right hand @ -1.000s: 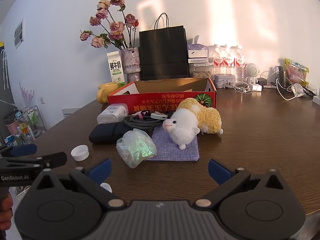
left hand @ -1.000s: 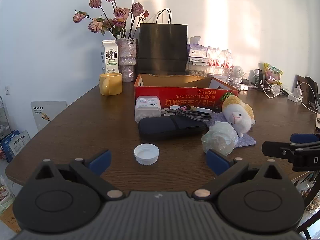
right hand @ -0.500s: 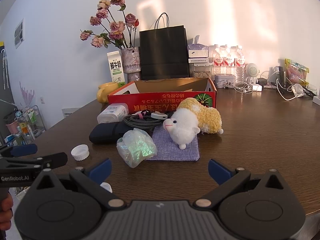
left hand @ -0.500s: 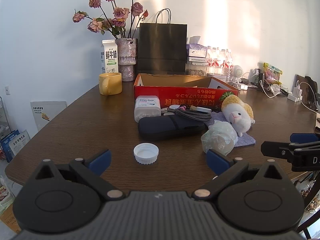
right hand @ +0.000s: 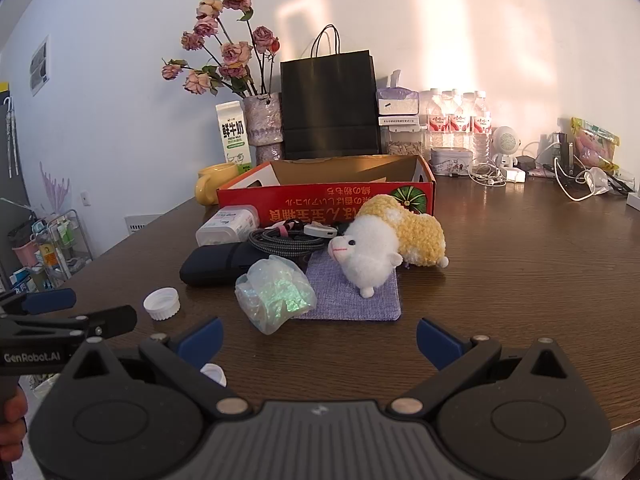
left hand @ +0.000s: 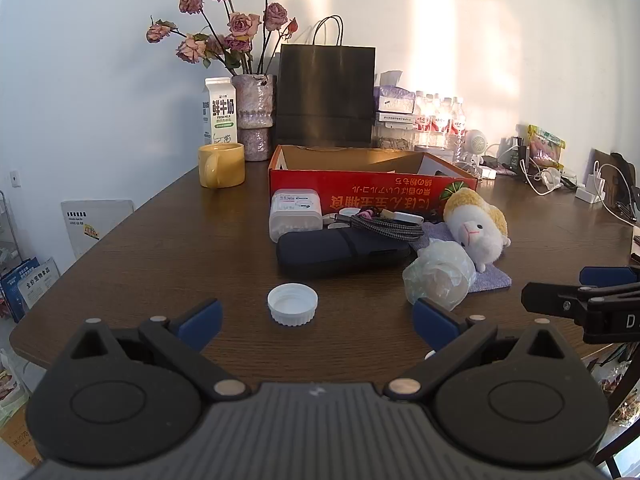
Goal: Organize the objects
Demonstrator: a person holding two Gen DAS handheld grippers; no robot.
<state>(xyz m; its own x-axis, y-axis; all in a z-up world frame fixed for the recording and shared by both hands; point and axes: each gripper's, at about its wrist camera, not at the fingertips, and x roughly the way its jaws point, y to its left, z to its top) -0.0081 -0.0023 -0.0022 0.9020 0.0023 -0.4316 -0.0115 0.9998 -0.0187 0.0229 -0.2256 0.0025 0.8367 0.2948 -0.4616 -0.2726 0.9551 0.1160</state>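
One open red cardboard box (left hand: 372, 184), one yellow ceramic mug (left hand: 221, 165), one white plastic screw cap (left hand: 292, 304), one fluffy white-and-yellow plush sheep (right hand: 384, 242), one black paper bag (left hand: 326, 96).

warm sun patches on the wall (left hand: 460, 40) (sharp, edges fisheye-bent).

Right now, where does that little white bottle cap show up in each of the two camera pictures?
Left wrist view: the white cap lies low in the centre, on the table just ahead of the open left gripper.
Right wrist view: the cap is at lower left, left of the crinkled plastic bag.
Shared landmark: the red cardboard box behind the clutter.
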